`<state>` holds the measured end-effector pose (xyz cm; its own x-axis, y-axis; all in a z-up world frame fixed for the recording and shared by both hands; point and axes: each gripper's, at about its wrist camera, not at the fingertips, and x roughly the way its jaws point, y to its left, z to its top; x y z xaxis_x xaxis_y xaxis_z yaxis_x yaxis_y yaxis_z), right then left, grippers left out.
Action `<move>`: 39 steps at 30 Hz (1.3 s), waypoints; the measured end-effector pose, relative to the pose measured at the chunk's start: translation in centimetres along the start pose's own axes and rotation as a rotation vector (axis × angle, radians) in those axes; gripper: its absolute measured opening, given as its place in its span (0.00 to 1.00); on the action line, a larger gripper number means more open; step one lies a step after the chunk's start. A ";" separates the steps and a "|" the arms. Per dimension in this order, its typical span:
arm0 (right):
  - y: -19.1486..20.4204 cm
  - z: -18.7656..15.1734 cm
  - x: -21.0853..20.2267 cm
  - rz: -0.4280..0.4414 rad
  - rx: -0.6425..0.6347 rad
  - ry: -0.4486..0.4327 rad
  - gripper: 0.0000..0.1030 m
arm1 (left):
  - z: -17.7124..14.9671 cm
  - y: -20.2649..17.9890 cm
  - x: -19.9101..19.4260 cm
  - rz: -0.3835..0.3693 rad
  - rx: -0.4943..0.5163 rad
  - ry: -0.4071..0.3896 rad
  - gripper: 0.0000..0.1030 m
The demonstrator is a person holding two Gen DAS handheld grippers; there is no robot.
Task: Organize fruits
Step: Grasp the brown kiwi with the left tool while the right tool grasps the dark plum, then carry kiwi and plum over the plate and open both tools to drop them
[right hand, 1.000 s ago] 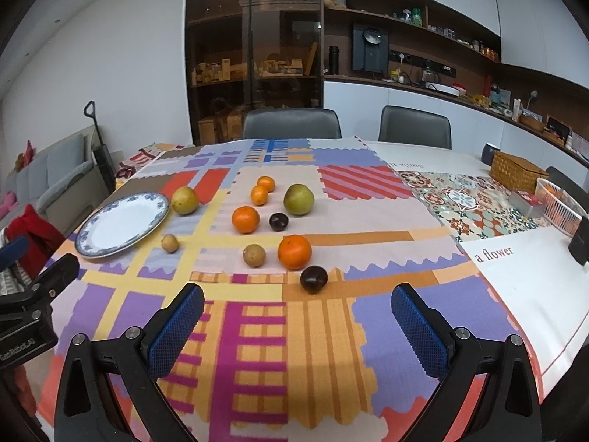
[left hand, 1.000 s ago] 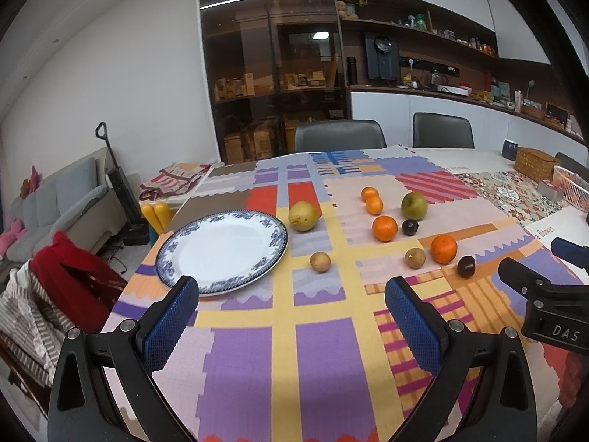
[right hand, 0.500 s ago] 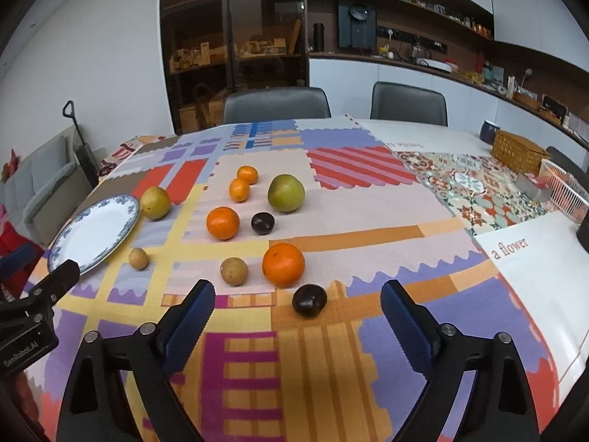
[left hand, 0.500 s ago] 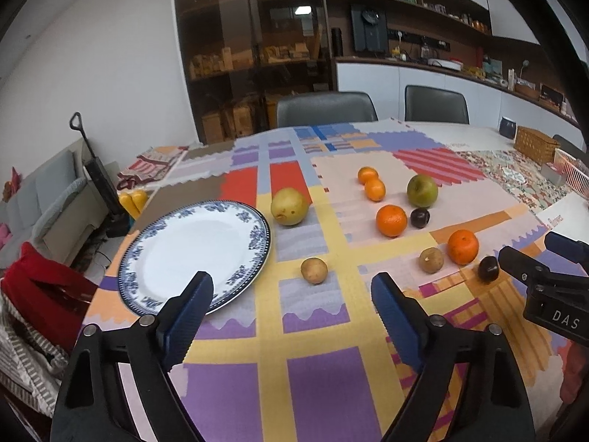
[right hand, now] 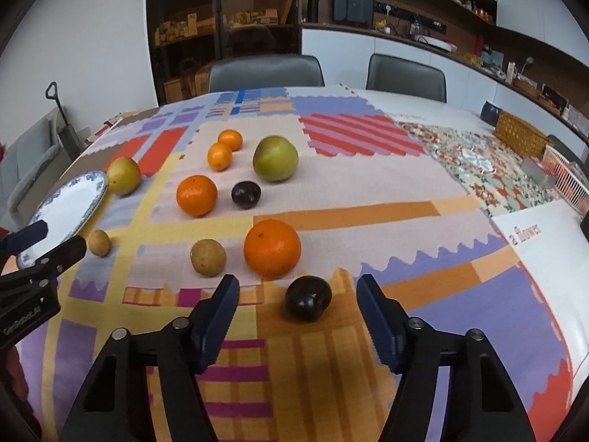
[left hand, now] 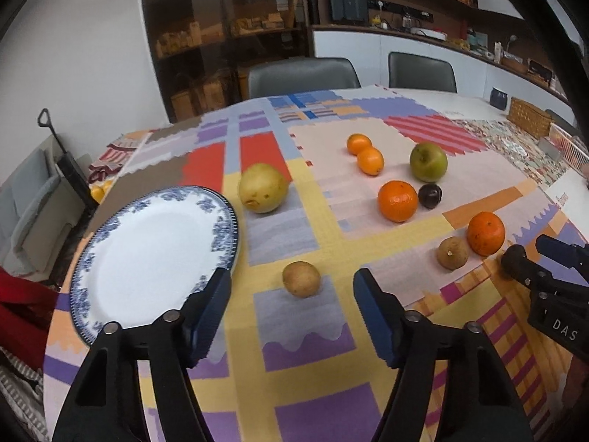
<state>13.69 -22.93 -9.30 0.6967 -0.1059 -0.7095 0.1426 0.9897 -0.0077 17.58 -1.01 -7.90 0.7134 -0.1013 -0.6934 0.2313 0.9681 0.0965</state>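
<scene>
"DAS" on right tool (left hand: pixel 559 326); "a flower" on white cloth (right hand: pixel 552 258)

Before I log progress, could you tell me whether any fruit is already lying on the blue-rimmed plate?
No, the plate shows only its bare white face, and the nearest fruit, the yellow pear, sits on the cloth beside its rim.

Both tongs, the left tongs (left hand: pixel 292 283) and the right tongs (right hand: pixel 297 280), have matte black triangular frames with open cut-outs, round silver pivot screws, ribbed blue pads (right hand: pixel 379 322) on the inner faces, and white lettering printed on the side.
</scene>
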 end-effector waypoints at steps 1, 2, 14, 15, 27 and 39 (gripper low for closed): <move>-0.1 0.0 0.2 0.002 0.010 0.006 0.62 | 0.1 -0.1 0.2 -0.005 0.003 0.006 0.60; -0.2 0.0 0.4 0.004 0.017 0.010 0.61 | 0.2 -0.1 0.6 -0.017 0.005 0.014 0.57; -0.5 -0.2 2.1 0.002 0.034 0.072 0.39 | 0.7 -0.4 3.6 -0.061 -0.025 0.099 0.37; -0.4 -0.2 2.2 0.000 0.029 0.076 0.35 | 0.7 -0.4 3.6 -0.058 -0.026 0.100 0.37; -0.3 -0.1 2.2 -0.002 0.001 0.070 0.30 | 0.6 -0.5 3.3 -0.055 -0.001 0.097 0.26; 1.9 0.3 -1.5 0.158 -0.080 0.010 0.30 | -0.3 0.6 -2.6 -0.064 -0.069 0.054 0.26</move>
<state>13.13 -20.96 -8.03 0.6992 0.0522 -0.7130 -0.0250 0.9985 0.0486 15.69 -0.11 -6.23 0.6616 -0.1532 -0.7341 0.2280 0.9737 0.0023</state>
